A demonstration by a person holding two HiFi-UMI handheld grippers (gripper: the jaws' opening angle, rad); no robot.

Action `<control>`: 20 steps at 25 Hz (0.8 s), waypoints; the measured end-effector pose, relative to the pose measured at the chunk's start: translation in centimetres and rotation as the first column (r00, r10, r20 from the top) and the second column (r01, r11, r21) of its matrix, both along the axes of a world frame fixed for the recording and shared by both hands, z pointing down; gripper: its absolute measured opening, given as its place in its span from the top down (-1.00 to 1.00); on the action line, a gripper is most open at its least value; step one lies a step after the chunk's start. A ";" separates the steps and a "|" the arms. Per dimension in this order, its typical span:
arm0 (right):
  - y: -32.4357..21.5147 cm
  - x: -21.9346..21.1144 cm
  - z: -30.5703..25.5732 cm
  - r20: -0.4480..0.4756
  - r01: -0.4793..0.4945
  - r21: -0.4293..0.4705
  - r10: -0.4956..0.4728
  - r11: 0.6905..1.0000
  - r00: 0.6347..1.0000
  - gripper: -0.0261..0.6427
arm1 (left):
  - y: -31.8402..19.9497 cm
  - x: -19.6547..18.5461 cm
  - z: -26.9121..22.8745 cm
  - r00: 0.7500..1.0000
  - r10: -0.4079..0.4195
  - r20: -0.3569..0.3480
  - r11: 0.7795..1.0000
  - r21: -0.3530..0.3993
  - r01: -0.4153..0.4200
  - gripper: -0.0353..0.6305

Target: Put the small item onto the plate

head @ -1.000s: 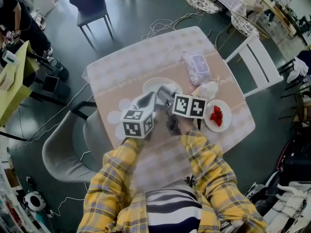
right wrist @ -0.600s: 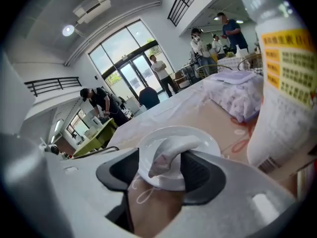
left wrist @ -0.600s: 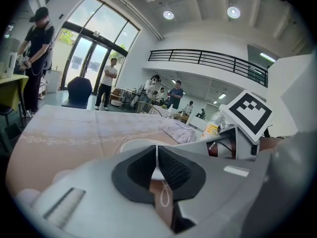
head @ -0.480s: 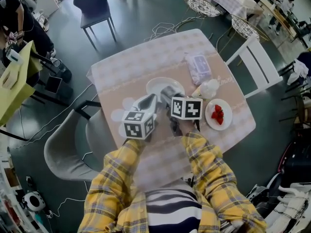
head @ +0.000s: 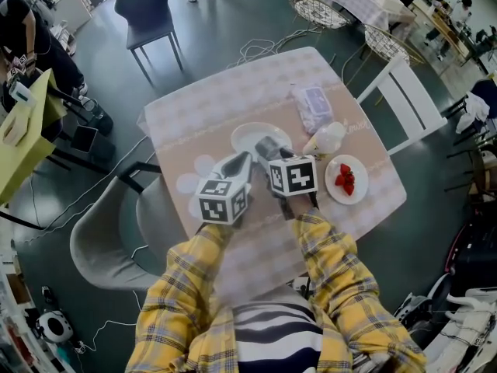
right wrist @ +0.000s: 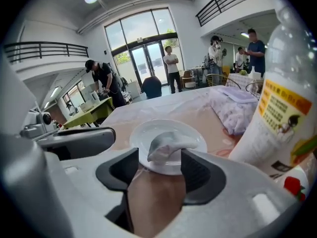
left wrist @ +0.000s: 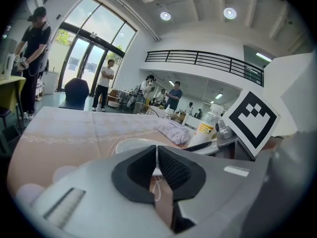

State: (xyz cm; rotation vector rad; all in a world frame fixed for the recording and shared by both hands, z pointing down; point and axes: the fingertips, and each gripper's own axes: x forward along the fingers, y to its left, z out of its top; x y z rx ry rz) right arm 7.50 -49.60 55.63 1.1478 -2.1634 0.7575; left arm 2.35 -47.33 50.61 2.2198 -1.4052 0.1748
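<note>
Right gripper view: small item on plate between just-opened fingers.

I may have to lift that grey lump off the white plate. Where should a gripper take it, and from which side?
Take the grey lump across its humped middle, the tallest part, one jaw on each flank, slanting down over the near rim of the white plate. The right gripper faces it so; its jaws have just been opening, the lump loose between them.
</note>
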 end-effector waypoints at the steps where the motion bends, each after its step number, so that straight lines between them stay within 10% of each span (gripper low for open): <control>1: 0.0 0.2 -0.1 0.001 -0.006 0.003 0.006 1.000 1.000 0.16 | 0.1 0.0 0.0 1.000 0.000 -0.002 1.000 0.001 0.000 0.89; 20: 6.8 1.6 -4.6 0.090 -0.152 0.158 0.139 0.976 0.986 0.45 | 7.0 -0.8 -1.2 0.997 0.077 -0.024 0.997 0.019 -0.076 0.89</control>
